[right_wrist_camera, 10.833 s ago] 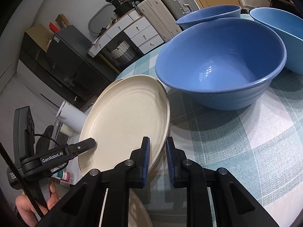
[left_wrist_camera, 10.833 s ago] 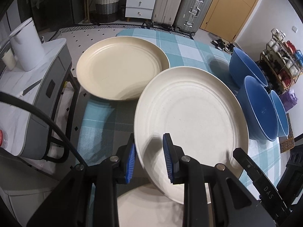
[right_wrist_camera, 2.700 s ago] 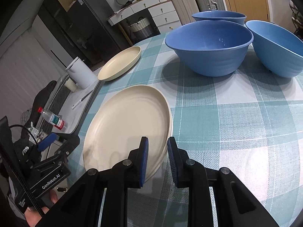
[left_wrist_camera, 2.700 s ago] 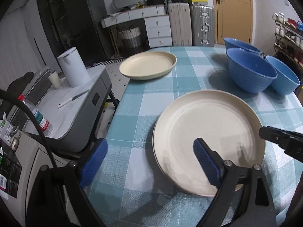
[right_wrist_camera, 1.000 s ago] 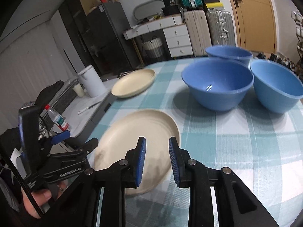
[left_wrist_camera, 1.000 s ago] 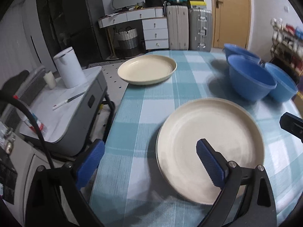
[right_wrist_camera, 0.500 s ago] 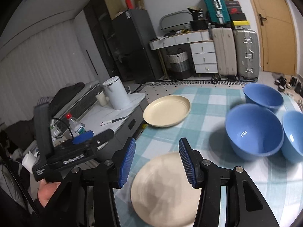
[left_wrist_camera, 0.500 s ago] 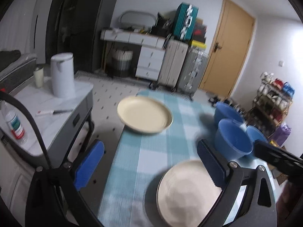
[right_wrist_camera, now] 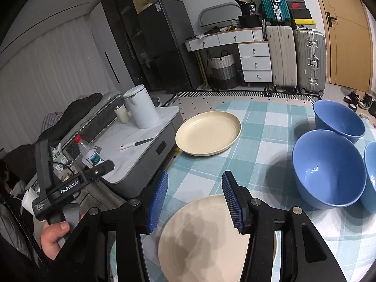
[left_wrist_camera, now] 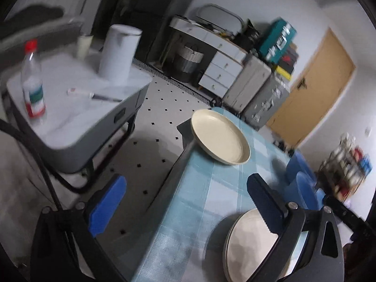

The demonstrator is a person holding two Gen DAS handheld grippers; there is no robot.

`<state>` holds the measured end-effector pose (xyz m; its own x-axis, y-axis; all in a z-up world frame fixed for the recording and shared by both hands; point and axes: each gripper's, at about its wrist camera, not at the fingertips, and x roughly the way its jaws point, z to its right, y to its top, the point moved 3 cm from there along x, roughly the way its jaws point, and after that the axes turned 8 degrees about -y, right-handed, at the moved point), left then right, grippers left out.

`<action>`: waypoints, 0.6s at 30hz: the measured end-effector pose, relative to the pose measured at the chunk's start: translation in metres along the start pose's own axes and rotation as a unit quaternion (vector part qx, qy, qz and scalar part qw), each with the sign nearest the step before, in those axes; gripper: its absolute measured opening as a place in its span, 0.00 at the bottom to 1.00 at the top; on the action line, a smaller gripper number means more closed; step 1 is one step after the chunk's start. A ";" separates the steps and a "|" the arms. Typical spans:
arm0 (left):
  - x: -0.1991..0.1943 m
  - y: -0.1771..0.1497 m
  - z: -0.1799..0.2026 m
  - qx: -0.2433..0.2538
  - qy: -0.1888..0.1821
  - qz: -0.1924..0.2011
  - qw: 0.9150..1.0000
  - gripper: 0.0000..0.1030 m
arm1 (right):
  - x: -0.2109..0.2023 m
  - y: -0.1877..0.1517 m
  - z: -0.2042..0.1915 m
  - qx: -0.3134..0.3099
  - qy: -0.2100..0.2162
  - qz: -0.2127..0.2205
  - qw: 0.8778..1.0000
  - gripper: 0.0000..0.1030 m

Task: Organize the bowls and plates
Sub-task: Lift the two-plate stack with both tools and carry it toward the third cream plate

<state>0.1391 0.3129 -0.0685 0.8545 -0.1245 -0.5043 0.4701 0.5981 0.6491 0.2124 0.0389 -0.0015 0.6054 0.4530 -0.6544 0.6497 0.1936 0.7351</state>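
Observation:
Two cream plates lie stacked on the checked tablecloth, right below my right gripper, which hangs above them open and empty. A third cream plate sits alone at the table's far left edge. Three blue bowls stand grouped on the right. My left gripper is open wide and empty, over the table's left edge, with the stack low on its right and the lone plate ahead. In the right wrist view a hand holds the left gripper's body off to the left.
A grey side cabinet stands close to the table's left edge, carrying a white kettle, a water bottle and a knife. Drawers and suitcases line the far wall. A shoe rack stands beyond the bowls.
Both grippers have drawn back and up from the stacked plates. The right jaws have spread wider apart. The left view has rolled and swung left toward the cabinet.

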 end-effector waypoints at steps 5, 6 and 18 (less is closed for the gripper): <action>0.008 0.010 -0.005 0.003 -0.010 0.015 1.000 1.00 | 0.005 0.009 -0.008 -0.018 -0.002 0.003 1.000 0.48; 0.011 0.014 -0.002 0.012 -0.005 0.017 1.000 1.00 | 0.007 0.012 -0.011 -0.022 0.002 0.001 1.000 0.48; 0.082 0.091 0.030 0.101 0.016 -0.025 0.994 1.00 | 0.070 0.083 -0.004 0.022 0.015 -0.045 0.999 0.47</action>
<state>0.2585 0.3329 -0.0337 0.8228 -0.1238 -0.5546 0.5498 0.4202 0.7219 0.3067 0.0906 0.0142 0.5300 0.4614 -0.7115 0.7210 0.1966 0.6645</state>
